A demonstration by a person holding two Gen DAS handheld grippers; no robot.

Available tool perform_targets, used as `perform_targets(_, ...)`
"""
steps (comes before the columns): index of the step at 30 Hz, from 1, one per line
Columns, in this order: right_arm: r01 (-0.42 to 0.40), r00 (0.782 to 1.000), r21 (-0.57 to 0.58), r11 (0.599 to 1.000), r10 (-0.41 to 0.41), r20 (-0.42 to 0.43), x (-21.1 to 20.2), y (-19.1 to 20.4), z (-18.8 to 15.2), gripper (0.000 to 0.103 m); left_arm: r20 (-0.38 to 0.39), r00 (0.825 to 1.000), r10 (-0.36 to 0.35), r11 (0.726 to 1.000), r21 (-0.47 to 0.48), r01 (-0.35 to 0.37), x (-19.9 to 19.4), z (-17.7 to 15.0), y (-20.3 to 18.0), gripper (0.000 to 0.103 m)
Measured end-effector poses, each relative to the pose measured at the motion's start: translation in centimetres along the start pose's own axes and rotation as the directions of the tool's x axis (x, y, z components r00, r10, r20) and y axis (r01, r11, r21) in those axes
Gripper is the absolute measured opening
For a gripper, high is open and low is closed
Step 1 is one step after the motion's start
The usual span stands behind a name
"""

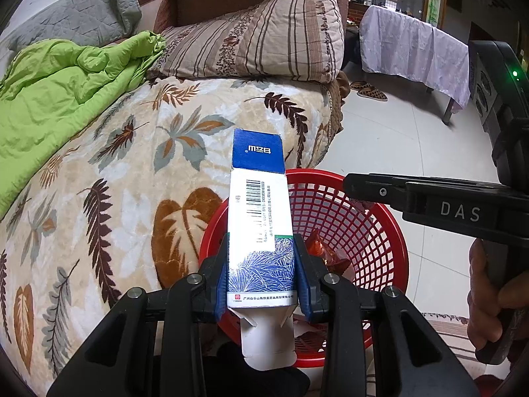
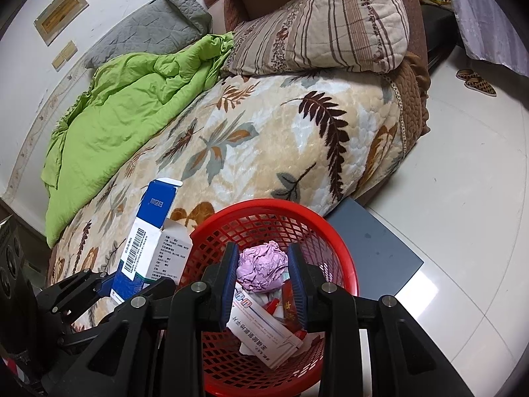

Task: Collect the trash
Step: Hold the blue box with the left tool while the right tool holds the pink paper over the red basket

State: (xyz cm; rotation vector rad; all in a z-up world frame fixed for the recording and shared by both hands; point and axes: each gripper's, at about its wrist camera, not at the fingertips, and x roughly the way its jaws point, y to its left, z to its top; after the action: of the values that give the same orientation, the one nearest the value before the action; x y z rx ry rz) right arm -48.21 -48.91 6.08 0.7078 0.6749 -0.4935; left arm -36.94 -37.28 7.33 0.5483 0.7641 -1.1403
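— Nearest the lens: left gripper (image 1: pixel 261 274), blue pads pressed on both sides of a blue-and-white carton (image 1: pixel 259 218), bottom flap hanging open. Where does it sit?

— Over the near rim of the red mesh basket (image 2: pixel 334 231), against the bed edge.

— Right gripper (image 2: pixel 263 278)?

— Narrowly parted, a crumpled pink paper ball (image 2: pixel 263 268) between its pads above the basket; whether they press it, cannot tell. Another carton (image 2: pixel 264 334) and red wrappers lie inside.

— Surroundings?

— Leaf-print blanket (image 2: pixel 281 132), green quilt (image 2: pixel 132 99), striped pillow (image 2: pixel 317 29); pale tiled floor (image 2: pixel 463 182), slippers (image 2: pixel 476 81), cloth-draped table (image 1: pixel 413 49).
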Motion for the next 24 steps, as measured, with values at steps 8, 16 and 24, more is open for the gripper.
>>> perform_targets(8, 0.004, 1.000, 0.002, 1.000, -0.004, 0.001, -0.01, 0.01, -0.19, 0.034, 0.000, 1.000, 0.001, 1.000, 0.002, -0.001, 0.04, 0.01, -0.07, 0.032)
perform_targets(16, 0.002, 1.000, 0.002, 1.000, -0.002, 0.002, -0.04, -0.04, -0.18, 0.034, 0.000, 1.000, 0.001, 1.000, 0.002, -0.001, 0.05, -0.02, -0.08, 0.032)
perform_targets(24, 0.001, 1.000, 0.002, 1.000, -0.001, 0.002, -0.02, 0.12, -0.36, 0.034, 0.001, 1.000, 0.003, 1.000, 0.003, -0.003, 0.06, 0.03, -0.25, 0.032)
